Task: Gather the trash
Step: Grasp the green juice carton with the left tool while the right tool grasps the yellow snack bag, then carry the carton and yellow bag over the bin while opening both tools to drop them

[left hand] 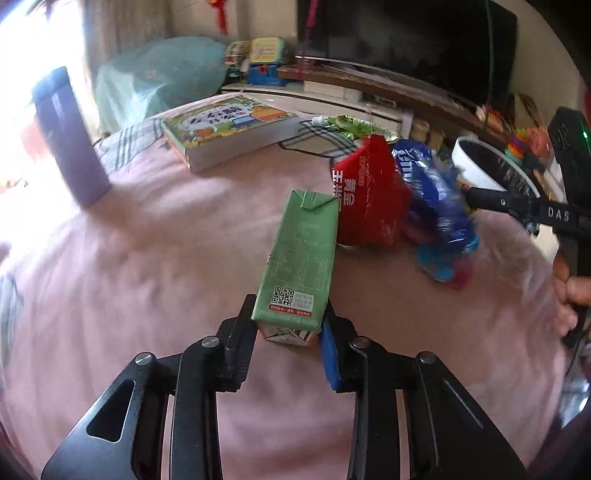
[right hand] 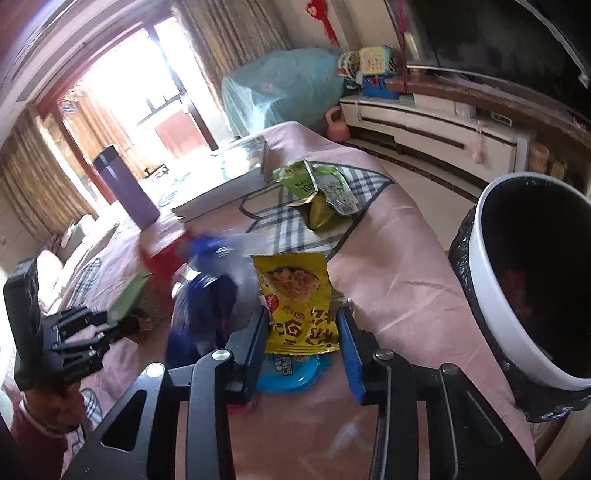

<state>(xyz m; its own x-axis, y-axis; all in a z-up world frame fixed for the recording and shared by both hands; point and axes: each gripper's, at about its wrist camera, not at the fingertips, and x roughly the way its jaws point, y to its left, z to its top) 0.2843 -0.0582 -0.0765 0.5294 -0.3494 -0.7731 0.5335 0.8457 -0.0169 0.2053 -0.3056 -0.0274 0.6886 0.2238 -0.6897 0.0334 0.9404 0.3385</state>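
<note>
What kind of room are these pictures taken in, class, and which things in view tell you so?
Probably a home living room: a large dark television on a long low cabinet, curtains beside a bright window, and a children's book on the pink-covered table.

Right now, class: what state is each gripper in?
Left gripper: closed on the green carton.
Right gripper: closed on the yellow snack packet.

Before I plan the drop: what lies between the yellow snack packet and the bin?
Right wrist view: only bare pink cloth between yellow snack packet and bin.
</note>
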